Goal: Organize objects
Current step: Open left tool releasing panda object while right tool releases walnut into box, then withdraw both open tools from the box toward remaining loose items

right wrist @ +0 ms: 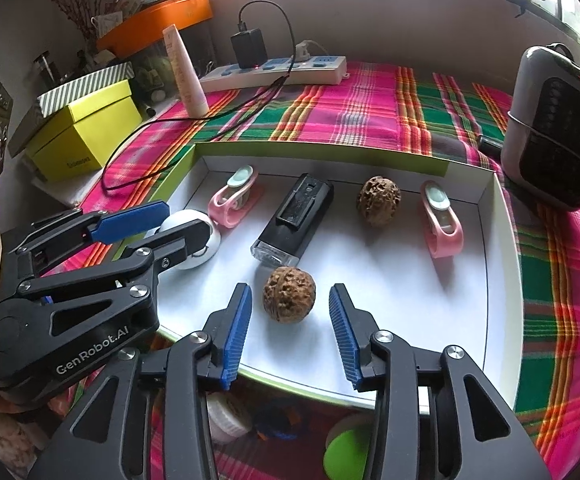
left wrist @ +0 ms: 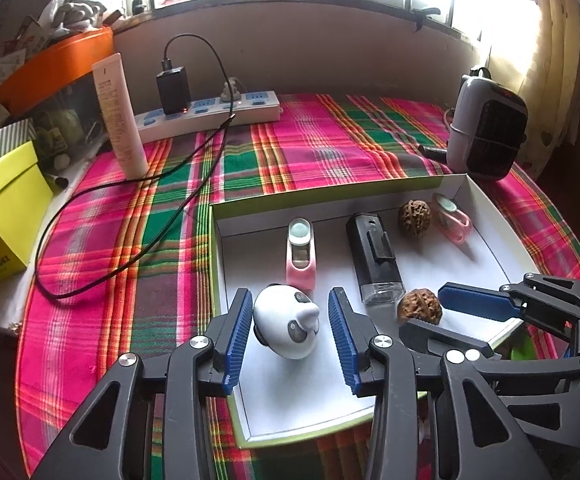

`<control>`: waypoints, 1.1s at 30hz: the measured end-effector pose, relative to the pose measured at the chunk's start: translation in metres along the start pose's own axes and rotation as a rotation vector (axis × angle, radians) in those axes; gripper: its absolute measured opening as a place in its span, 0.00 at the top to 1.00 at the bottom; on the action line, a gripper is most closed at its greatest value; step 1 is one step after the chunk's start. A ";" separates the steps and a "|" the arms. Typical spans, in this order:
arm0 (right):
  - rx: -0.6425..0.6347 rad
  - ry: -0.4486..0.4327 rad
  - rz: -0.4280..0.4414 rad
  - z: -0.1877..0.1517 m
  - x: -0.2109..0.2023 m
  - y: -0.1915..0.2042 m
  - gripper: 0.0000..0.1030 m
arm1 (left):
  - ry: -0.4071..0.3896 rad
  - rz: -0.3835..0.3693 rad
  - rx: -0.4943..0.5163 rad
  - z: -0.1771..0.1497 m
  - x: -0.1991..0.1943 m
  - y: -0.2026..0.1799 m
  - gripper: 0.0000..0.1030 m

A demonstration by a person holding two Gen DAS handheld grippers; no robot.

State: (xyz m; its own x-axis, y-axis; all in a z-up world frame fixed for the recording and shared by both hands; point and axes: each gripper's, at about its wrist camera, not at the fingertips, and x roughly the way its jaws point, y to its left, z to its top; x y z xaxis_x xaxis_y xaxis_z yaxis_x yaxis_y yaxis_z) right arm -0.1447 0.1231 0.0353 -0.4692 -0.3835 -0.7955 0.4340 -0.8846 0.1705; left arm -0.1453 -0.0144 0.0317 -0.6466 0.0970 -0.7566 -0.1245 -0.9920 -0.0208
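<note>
Each wrist camera looks steeply down along its own fingers, close above the white tray. The left view faces its left end, the right perhaps slightly nearer the middle. Both share the black lighter.

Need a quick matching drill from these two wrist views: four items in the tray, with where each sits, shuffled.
Items:
1. panda toy
2. near walnut
3. black device
4. far walnut

Places:
A. between the two pink clips, lying flat mid-tray
B. between the open left gripper's pads, not pressed
C. toward the tray's back wall, beside the right-hand pink clip
D. between the open right gripper's pads, not pressed

Pairs: 1-B, 2-D, 3-A, 4-C
</note>
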 end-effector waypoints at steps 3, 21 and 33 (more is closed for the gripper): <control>0.003 -0.010 -0.001 -0.002 -0.004 0.000 0.59 | -0.006 -0.003 -0.003 -0.002 -0.006 -0.001 0.62; 0.022 -0.074 -0.018 -0.018 -0.034 0.004 0.59 | -0.057 0.006 -0.012 -0.022 -0.045 -0.009 0.62; 0.035 -0.113 -0.017 -0.035 -0.054 0.005 0.59 | -0.072 -0.019 -0.029 -0.038 -0.065 -0.015 0.61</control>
State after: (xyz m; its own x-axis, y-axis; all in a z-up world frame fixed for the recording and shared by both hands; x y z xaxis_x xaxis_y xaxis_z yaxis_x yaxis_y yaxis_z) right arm -0.0904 0.1487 0.0592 -0.5606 -0.3942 -0.7282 0.3990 -0.8992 0.1797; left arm -0.0730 -0.0085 0.0568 -0.6969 0.1207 -0.7070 -0.1160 -0.9917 -0.0550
